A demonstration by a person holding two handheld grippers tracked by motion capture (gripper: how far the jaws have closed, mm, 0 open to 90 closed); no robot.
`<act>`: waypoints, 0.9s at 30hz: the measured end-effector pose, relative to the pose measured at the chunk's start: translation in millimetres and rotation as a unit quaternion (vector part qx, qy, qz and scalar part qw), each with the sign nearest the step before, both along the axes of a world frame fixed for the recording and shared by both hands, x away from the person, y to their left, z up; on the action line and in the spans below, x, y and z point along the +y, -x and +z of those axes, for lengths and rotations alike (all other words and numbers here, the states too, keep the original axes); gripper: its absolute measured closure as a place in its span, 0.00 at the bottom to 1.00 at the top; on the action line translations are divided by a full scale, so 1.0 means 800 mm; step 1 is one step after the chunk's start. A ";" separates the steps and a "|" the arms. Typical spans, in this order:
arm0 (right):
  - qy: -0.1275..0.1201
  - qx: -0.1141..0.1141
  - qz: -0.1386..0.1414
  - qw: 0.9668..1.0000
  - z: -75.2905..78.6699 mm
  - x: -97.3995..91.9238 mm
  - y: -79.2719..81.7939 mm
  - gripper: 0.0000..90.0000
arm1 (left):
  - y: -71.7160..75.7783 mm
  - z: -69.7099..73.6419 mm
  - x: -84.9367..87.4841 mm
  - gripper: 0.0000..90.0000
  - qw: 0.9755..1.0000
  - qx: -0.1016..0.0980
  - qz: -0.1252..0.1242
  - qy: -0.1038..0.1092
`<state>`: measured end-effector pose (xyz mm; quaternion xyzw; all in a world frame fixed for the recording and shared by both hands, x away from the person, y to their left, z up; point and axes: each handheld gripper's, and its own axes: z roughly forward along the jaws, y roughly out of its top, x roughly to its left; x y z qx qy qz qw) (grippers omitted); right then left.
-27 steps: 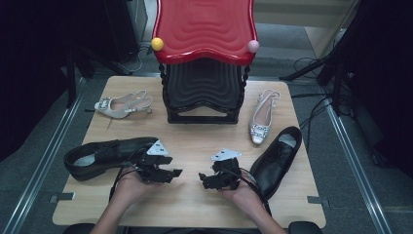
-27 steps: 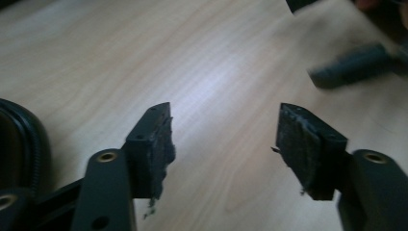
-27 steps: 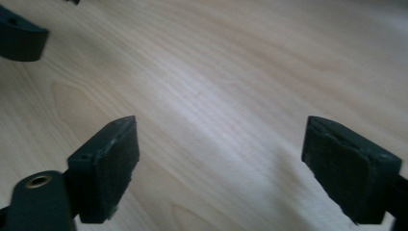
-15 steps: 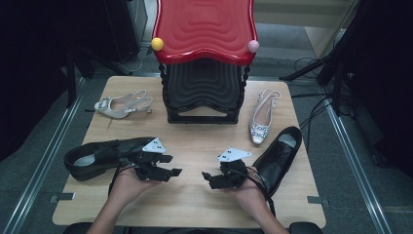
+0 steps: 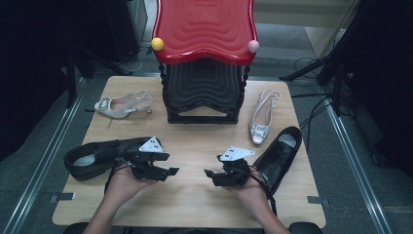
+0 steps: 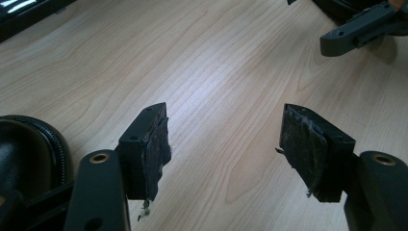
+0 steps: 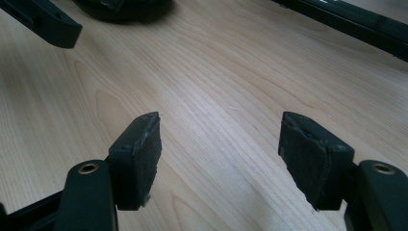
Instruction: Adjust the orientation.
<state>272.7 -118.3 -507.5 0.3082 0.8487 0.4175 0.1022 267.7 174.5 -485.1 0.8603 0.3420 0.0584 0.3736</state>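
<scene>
Two tools, both empty: left tool [image 5: 168, 171] and right tool [image 5: 210, 174] face each other low over the worktop [image 5: 195, 146], jaws spread wide, bare wood between the pads.
Left tool state: fully spread in the left gripper view [image 6: 231, 144]; pads [image 6: 155, 154] frayed, nothing gripped.
Right tool state: same in the right gripper view [image 7: 219, 154]; pads [image 7: 144, 159] clean-ish, nothing gripped.
Left target: black leather shoe [image 5: 97, 155] lies just behind and outboard of the left tool, touching or nearly touching the hand; its rounded edge shows at that tool's lower left [image 6: 29, 154].
Right target: second black leather shoe [image 5: 280, 156] sits just outboard of the right tool, toe towards the person, opening away.
Farther off: silver slingback [image 5: 122, 105] ahead-left of the left tool, silver slingback with buckle [image 5: 263, 117] ahead of the right tool, both well apart from the jaws.
Likely destination: shoe rack [image 5: 204, 87] with red top shelf [image 5: 204, 29], straight ahead between both tools. My read: pairing shoes onto it.
Step in hand: judged as approach, no grasp begun.
How to do it well: swing each tool outboard, not forward; jaws currently point at the other tool, not at a shoe.
Grip point: straddle the collar or side wall at the shoe opening; one pad inside, one outside. Leather toe looks too wide and slick.
Risk: worn left pad may slip; close squarely, lift level, watch cables [image 5: 265, 187] near the right shoe.
</scene>
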 end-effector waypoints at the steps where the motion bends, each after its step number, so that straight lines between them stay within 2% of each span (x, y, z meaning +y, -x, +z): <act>1: 0.000 0.004 0.000 1.000 0.000 0.000 0.000 0.37 | 0.000 0.001 0.001 0.39 1.000 -0.002 -0.001 0.001; 6: -0.001 0.011 0.011 1.000 -0.002 0.001 0.000 0.40 | 0.003 0.005 0.004 0.44 1.000 -0.009 0.002 0.008; 12: -0.003 0.016 0.014 1.000 -0.002 0.001 -0.001 0.41 | 0.002 0.009 0.004 0.42 1.000 0.008 0.002 -0.003; 14: -0.005 0.020 0.016 1.000 -0.002 0.000 -0.002 0.42 | 0.002 0.011 0.006 0.42 1.000 0.006 -0.002 -0.005; 21: -0.006 0.024 0.019 1.000 -0.002 -0.001 -0.004 0.42 | 0.003 0.019 0.017 0.42 1.000 -0.005 0.003 0.009; 24: -0.006 0.024 0.021 0.999 -0.002 -0.001 -0.004 0.43 | 0.003 0.022 0.022 0.43 1.000 -0.005 0.007 0.021; 27: -0.005 0.027 0.023 0.999 -0.003 0.000 -0.004 0.43 | 0.004 0.025 0.026 0.44 1.000 -0.004 0.008 0.022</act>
